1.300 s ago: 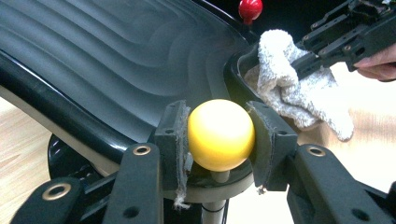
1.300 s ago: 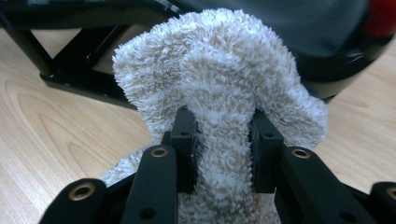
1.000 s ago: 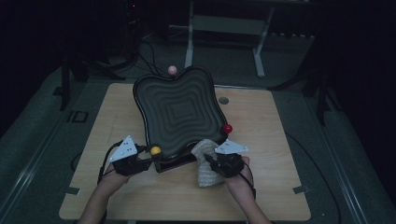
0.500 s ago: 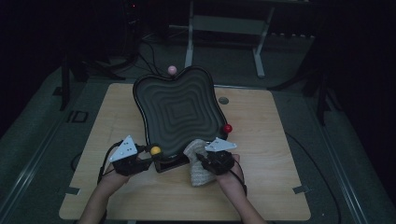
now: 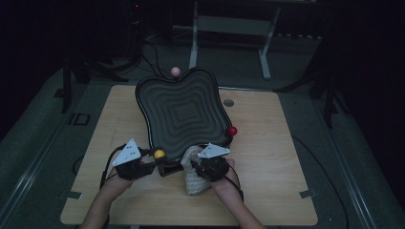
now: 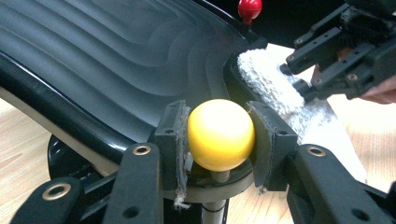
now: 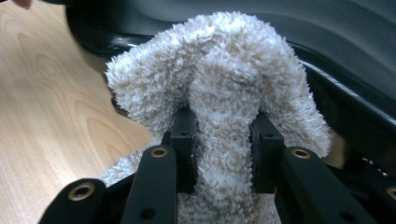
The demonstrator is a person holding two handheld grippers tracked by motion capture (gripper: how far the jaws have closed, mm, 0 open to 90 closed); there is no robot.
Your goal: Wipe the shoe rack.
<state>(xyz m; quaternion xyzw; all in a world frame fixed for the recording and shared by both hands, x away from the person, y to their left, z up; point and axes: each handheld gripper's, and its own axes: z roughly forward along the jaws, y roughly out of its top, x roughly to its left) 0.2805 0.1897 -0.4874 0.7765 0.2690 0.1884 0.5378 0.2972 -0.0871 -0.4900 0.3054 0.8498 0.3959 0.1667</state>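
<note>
The left tool (image 6: 219,135) is clamped on the yellow knob (image 6: 220,134), its pads pressing the ball from both sides at the near rim of the black tray (image 5: 184,112). The tray stands tilted on the counter (image 5: 267,157), with its ridged face toward the person. The right tool (image 7: 223,154) is closed tight on a bunched white cloth (image 7: 224,88), which it holds against the tray's near rim, just beside the yellow knob. A red knob (image 5: 232,130) sits at the tray's right edge and a pink knob (image 5: 175,71) at its far edge.
</note>
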